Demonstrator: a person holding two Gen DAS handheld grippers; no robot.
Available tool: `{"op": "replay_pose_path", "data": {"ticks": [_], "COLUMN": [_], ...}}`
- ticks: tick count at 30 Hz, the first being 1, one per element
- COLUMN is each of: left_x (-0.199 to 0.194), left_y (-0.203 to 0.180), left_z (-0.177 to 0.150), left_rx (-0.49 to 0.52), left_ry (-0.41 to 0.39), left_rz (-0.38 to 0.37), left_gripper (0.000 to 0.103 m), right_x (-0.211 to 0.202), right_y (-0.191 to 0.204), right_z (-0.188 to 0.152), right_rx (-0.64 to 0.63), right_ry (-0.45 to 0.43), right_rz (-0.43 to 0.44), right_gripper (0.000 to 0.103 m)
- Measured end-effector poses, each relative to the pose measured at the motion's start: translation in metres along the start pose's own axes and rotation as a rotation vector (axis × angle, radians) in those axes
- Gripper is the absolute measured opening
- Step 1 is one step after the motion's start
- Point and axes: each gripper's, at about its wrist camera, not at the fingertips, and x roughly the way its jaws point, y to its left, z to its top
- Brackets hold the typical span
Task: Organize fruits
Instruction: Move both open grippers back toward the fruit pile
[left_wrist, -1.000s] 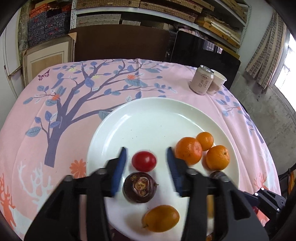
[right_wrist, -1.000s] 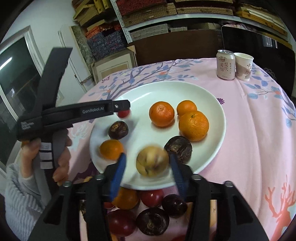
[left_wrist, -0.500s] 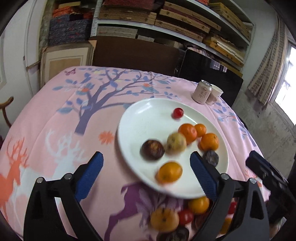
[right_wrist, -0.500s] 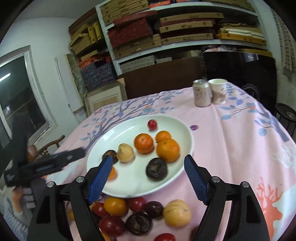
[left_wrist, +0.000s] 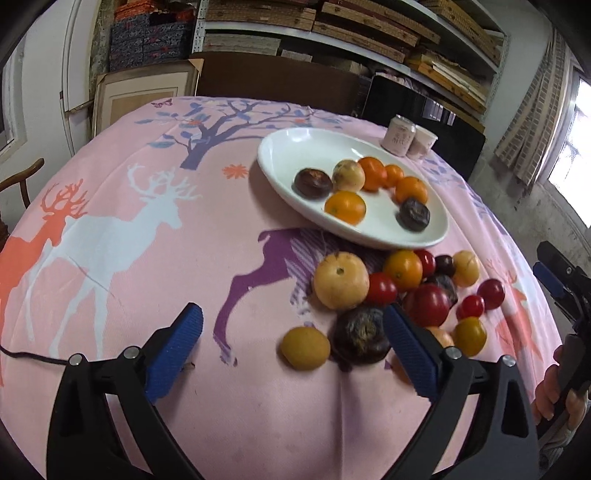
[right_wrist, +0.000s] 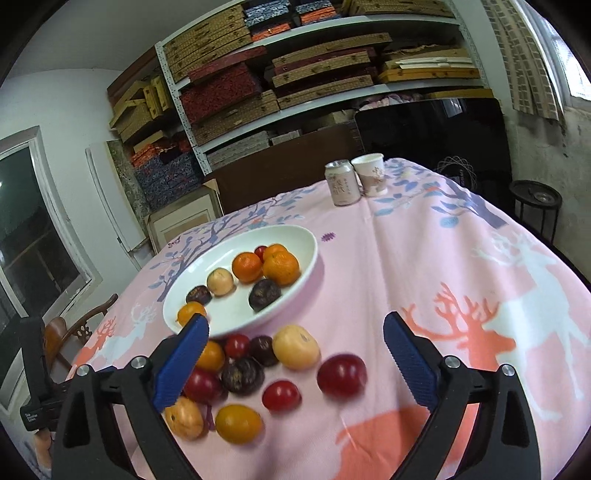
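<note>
Now both sets of blue ribbed pads stand wide apart with nothing gripped: the left gripper (left_wrist: 291, 347) hangs over pink cloth with a small smooth yellow fruit (left_wrist: 304, 348) and a wrinkled dark round fruit (left_wrist: 361, 339) lying loose in its gap, and the right gripper (right_wrist: 295, 358) frames several of the loose fruits (right_wrist: 258, 373) without pressing any. Both jaws have just been opening; a second ago the left pads flanked a small red fruit on the plate and the right pads sat at a pale yellowish one, and both grippers have since drawn back from the dish. That pale fruit (left_wrist: 348, 175) now rests on the glossy white plate (left_wrist: 295, 155), beside the dark fruit and the dimpled oranges (left_wrist: 373, 172). The plate is a shallow oval in these views, its long axis running from the far left toward the near right in the left view. Beyond it a pale can (right_wrist: 342, 182) and a paper cup (right_wrist: 371, 173) stand upright, touching, on the soft tablecloth (left_wrist: 147, 258) printed with deer and trees
</note>
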Motion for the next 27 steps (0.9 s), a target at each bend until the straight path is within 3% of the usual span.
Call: {"op": "replay_pose_path", "data": {"ticks": [13, 19, 25, 27], "left_x": [0.007, 0.008, 0.012, 0.013], "left_y": [-0.016, -0.008, 0.012, 0.007], "left_z": [-0.006, -0.006, -0.007, -0.007], "left_rx": [0.074, 0.049, -0.028, -0.002], "left_ry": [0.053, 0.074, 0.108, 0.112], "left_rz": [-0.008, -0.015, 0.013, 0.044], "left_gripper": [0.096, 0.096, 0.096, 0.096], "right_x": [0.009, 0.012, 0.015, 0.016], "right_y": [-0.025, -0.028, -0.036, -0.036], "right_z": [-0.012, -0.012, -0.012, -0.012], "right_rx": [0.119, 0.135, 0.182, 0.182], "right_ry": [0.08, 0.096, 0.116, 0.119], "right_rz": [0.031, 0.05, 0.073, 0.076], "right_gripper": [0.097, 0.097, 0.097, 0.097]}}
